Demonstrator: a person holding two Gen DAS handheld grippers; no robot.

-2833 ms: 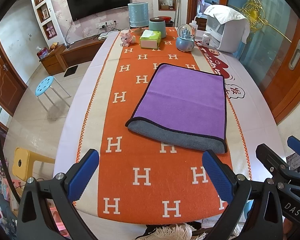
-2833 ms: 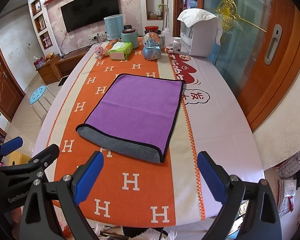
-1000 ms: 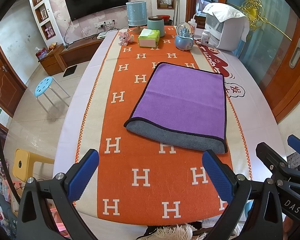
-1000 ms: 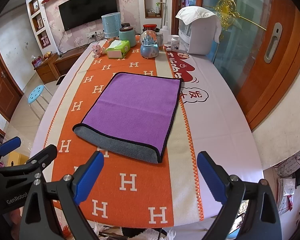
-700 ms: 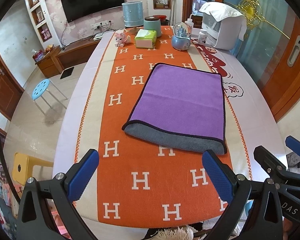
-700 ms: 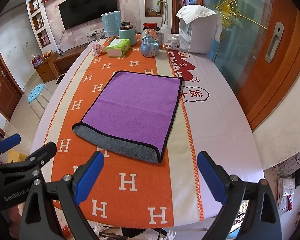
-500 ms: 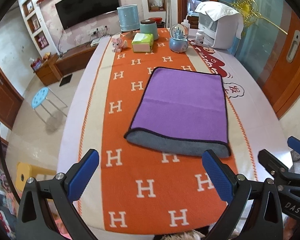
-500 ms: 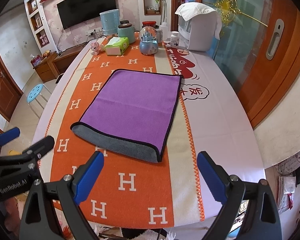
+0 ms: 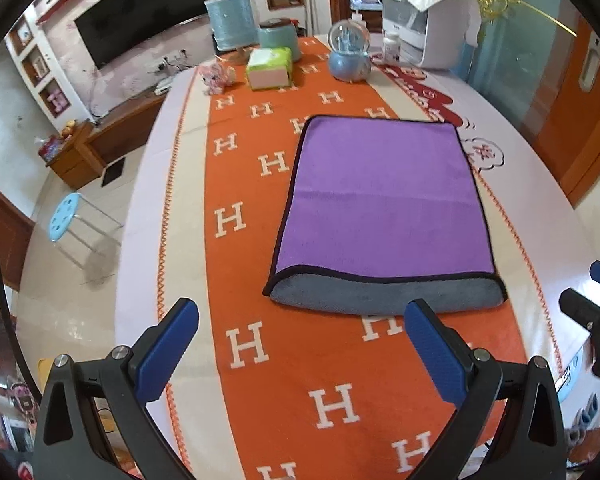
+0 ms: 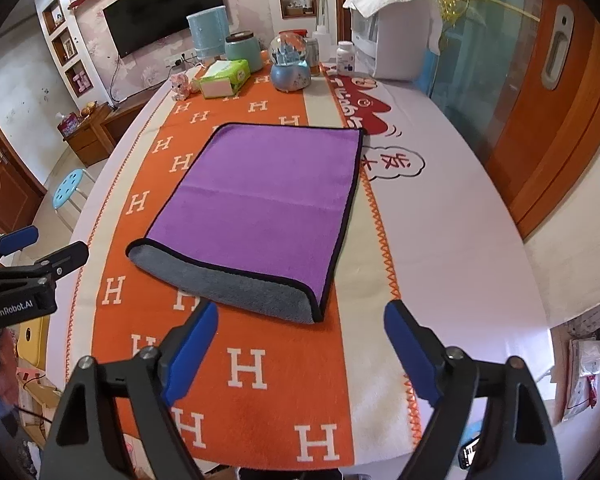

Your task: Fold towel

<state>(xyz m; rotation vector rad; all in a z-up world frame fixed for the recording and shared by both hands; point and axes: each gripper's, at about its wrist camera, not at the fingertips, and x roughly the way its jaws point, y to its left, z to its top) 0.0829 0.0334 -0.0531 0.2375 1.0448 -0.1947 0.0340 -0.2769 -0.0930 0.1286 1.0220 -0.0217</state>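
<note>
1. My left gripper (image 9: 300, 344) hangs over the near end of the table (image 9: 512, 184), its two blue-padded jaws spread wide with nothing between them.
2. My right gripper (image 10: 300, 344) does the same a little to the side: jaws wide apart, holding nothing.
3. The towel (image 9: 384, 200) lies flat on the orange runner (image 9: 300, 380) with its white H letters, ahead of both grippers and touching neither.
4. The towel is purple on top with a dark trim; a faint crease runs across its middle.
5. Along its near edge a band of gray underside shows, rounded where it meets the runner.
6. From my right wrist, the towel (image 10: 268, 204) sits slightly left of centre, and its near right corner (image 10: 316, 316) lies between my two pads in the view, just beyond them.
7. The towel's right side lies close to the runner's zigzag border (image 10: 384, 240).
8. At the far end of the table, well apart from the towel, stand a green tissue box (image 9: 270, 67), a snow globe (image 9: 348, 56), a small pink toy (image 9: 217, 78), a teal jar (image 9: 278, 36) and a white appliance (image 9: 432, 24) with a cloth draped over it.
9. A light blue stool (image 9: 64, 222) stands on the floor to the left of the table.
10. In the right wrist view my left gripper (image 10: 32, 252) shows at the left edge.
</note>
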